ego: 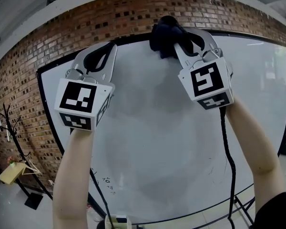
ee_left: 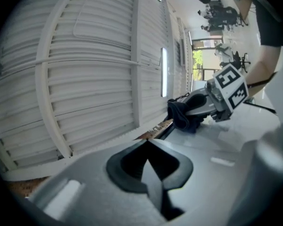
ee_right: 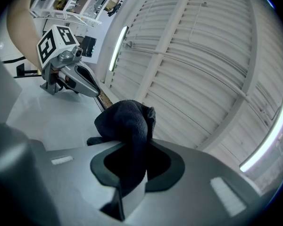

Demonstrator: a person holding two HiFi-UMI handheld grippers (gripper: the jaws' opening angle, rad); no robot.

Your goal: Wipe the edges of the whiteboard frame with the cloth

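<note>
A whiteboard [ego: 157,128] with a thin black frame [ego: 128,39] stands against a brick wall. My right gripper [ego: 178,35] is shut on a dark navy cloth [ego: 163,38], and the cloth is pressed against the frame's top edge. In the right gripper view the cloth [ee_right: 125,124] bulges out from between the jaws. My left gripper [ego: 109,46] is to the left, just under the top edge, shut with nothing in it. The left gripper view shows its jaws meeting at the tips [ee_left: 147,145], with the cloth [ee_left: 181,114] and the right gripper beyond.
A brick wall [ego: 33,42] surrounds the board. At the far left stands a black coat rack [ego: 12,132]. A black cable [ego: 227,147] hangs from the right gripper across the board. The board's stand legs [ego: 240,209] show at the bottom right. A white slatted ceiling [ee_right: 203,55] is overhead.
</note>
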